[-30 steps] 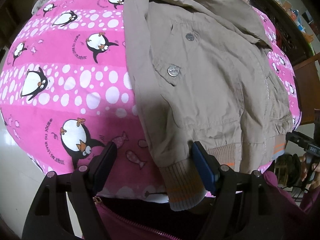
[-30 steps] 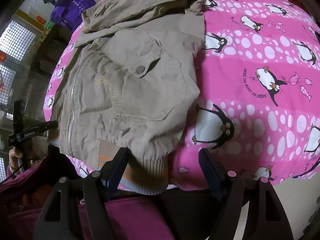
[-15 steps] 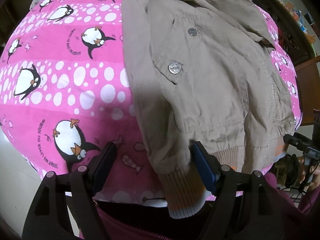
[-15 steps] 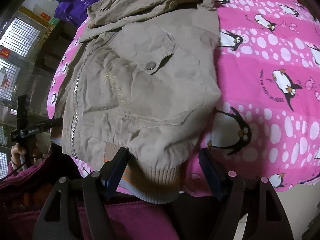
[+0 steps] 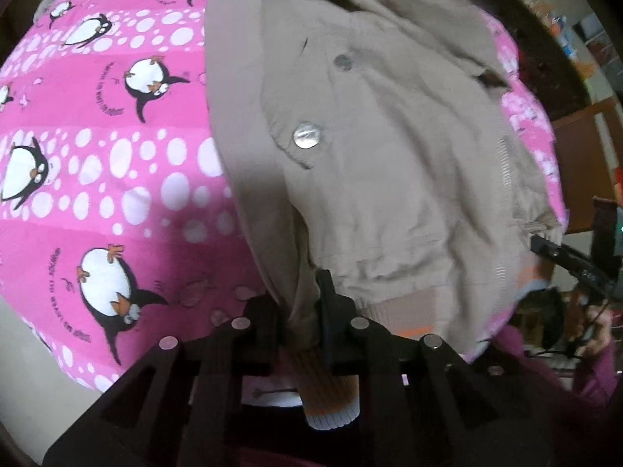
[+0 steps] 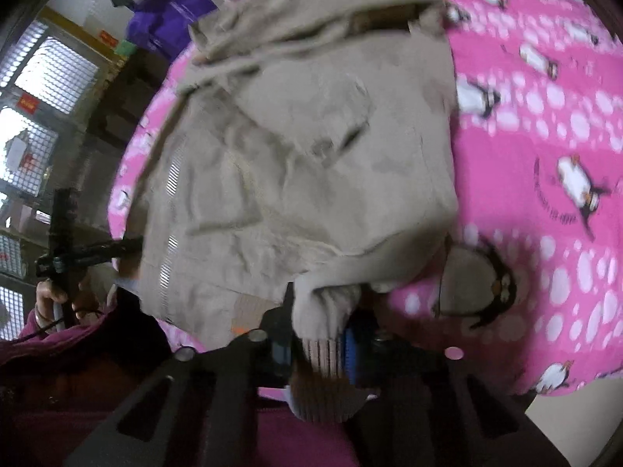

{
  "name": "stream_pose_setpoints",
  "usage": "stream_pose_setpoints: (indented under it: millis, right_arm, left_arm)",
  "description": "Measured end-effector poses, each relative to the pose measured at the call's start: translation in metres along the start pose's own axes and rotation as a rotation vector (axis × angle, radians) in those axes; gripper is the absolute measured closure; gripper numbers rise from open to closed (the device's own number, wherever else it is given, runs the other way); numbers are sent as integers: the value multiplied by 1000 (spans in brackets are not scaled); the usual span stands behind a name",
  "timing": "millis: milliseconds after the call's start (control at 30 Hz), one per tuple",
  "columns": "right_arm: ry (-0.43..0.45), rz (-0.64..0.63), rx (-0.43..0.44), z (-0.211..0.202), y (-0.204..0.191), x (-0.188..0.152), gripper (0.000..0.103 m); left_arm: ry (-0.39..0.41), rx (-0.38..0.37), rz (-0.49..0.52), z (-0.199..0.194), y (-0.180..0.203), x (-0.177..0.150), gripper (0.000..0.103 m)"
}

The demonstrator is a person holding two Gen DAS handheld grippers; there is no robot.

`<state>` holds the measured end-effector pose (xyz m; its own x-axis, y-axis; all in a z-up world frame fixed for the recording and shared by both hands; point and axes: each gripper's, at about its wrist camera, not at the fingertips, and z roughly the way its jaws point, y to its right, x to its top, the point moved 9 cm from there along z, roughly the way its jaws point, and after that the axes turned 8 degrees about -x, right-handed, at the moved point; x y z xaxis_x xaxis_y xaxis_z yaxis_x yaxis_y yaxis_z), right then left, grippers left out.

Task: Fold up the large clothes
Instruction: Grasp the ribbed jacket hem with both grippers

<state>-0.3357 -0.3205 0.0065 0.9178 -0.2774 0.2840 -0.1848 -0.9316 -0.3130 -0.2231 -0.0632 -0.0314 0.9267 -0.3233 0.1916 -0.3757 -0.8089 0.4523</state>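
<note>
A beige jacket (image 5: 381, 148) with snap buttons, a zipper and ribbed cuffs lies face up on a pink penguin-print blanket (image 5: 109, 163). My left gripper (image 5: 300, 311) is shut on the jacket's sleeve just above its ribbed cuff (image 5: 331, 397), at the near edge. In the right wrist view the same jacket (image 6: 311, 163) lies on the blanket (image 6: 545, 194), and my right gripper (image 6: 323, 323) is shut on the other sleeve near its ribbed cuff (image 6: 323, 385). The fabric bunches where each gripper pinches it.
The blanket's near edge drops off to a pale floor (image 5: 23, 350). The person's maroon clothing (image 6: 78, 389) fills the foreground. Dark wooden furniture (image 5: 545, 39) stands to one side, a purple bag (image 6: 175, 11) and grated windows (image 6: 39, 78) to the other.
Both grippers were open around the sleeve cuffs. Both have moved forward and closed on the sleeves, gathering the fabric.
</note>
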Motion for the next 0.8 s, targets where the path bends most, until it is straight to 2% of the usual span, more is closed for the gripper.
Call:
stream_pose_setpoints:
  millis: [100,167,300,500,633,800]
  right_arm:
    - [82,-27,73,-32,-14,9,89]
    - [116,-57,84,-48,-23,10,89]
    - [142,-88,146,-71,-39,4,89]
    - [118,-78,176,-57,-47,5,90]
    - [159,-61,203,-70,-47,33,90]
    - [291,-17,240,-100,-41,102,90]
  left_arm:
    - [45,-77,-16,-20,5,9,92]
    - [90,-125,-26,-43,7,14,92]
    - [193,-112,-21,-84,0,22,93]
    - [188,-124,-60,-82,-12,31,93]
    - [232,-168,-28,-96,2,50,93]
    - [356,-247,-14,-134,15,117,93]
